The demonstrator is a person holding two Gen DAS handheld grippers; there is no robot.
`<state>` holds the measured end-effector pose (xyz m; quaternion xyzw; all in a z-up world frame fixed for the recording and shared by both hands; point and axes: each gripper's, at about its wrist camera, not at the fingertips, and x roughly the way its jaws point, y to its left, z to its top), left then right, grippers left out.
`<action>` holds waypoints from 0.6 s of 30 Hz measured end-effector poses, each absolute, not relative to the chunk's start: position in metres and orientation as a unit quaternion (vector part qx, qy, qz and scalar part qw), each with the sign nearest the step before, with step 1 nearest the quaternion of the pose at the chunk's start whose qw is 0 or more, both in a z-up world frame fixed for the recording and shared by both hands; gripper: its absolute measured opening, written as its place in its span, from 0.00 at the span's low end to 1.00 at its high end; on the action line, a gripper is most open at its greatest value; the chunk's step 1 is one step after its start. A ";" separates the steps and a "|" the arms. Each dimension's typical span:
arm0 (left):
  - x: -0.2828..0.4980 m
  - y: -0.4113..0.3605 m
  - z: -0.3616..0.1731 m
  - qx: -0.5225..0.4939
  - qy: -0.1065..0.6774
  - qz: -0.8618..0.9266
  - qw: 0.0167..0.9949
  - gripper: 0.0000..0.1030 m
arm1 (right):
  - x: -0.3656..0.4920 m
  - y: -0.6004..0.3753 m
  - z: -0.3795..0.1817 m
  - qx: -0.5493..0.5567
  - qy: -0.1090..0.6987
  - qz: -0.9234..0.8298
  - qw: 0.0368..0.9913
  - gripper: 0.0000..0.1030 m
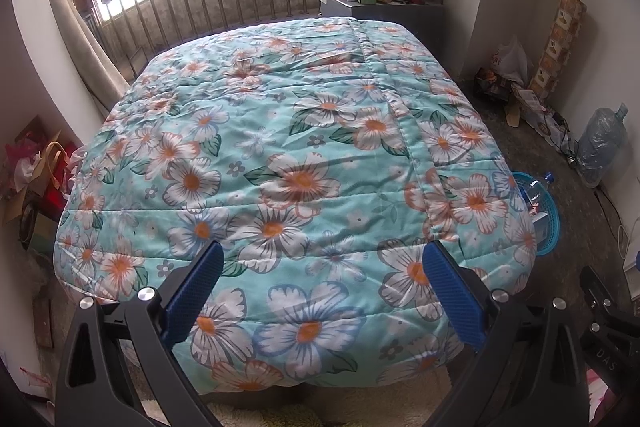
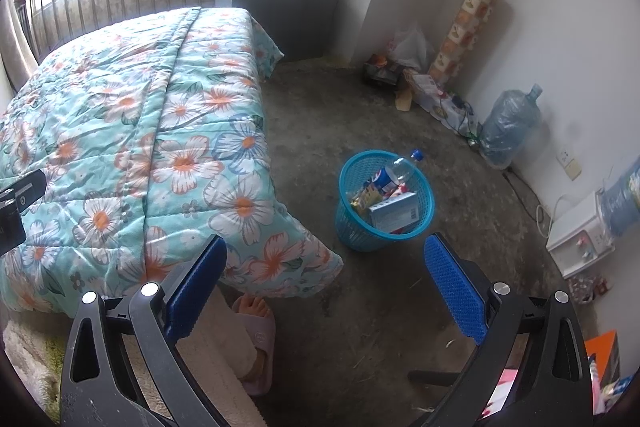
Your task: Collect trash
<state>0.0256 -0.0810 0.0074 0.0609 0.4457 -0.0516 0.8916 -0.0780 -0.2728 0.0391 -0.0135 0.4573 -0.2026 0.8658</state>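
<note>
Both grippers, left (image 1: 322,293) and right (image 2: 326,291), hang with jaws wide and empty. The trash sits in the basket (image 2: 356,227) on the floor beside the bed (image 2: 132,115). A careless reach could tip the basket, since the bottle (image 2: 404,163) juts past its rim.

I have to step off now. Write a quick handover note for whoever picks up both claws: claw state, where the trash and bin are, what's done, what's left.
Left claw: open, empty, hanging over the foot of the flowered quilt.
Right claw: open, empty, over the bare floor beside the bed, facing the bin.
Blue basket bin: upright on the floor right of the bed, already holding a plastic bottle, a box and wrappers.
Done: those pieces are binned; no trash visible on the quilt.
Left: small scraps may remain on the floor near the right claw. Clutter by the far wall could need checking; I can't tell whether it's trash.
</note>
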 end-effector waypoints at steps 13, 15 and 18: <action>0.026 -0.079 0.009 0.060 0.445 -0.050 0.892 0.95 | -0.073 -0.271 0.042 -0.014 0.456 -0.200 0.867 0.92; 0.026 -0.079 0.009 0.060 0.445 -0.050 0.892 0.95 | -0.074 -0.270 0.042 -0.014 0.456 -0.201 0.867 0.92; 0.026 -0.079 0.008 0.060 0.445 -0.050 0.892 0.95 | -0.074 -0.269 0.042 -0.013 0.456 -0.201 0.867 0.92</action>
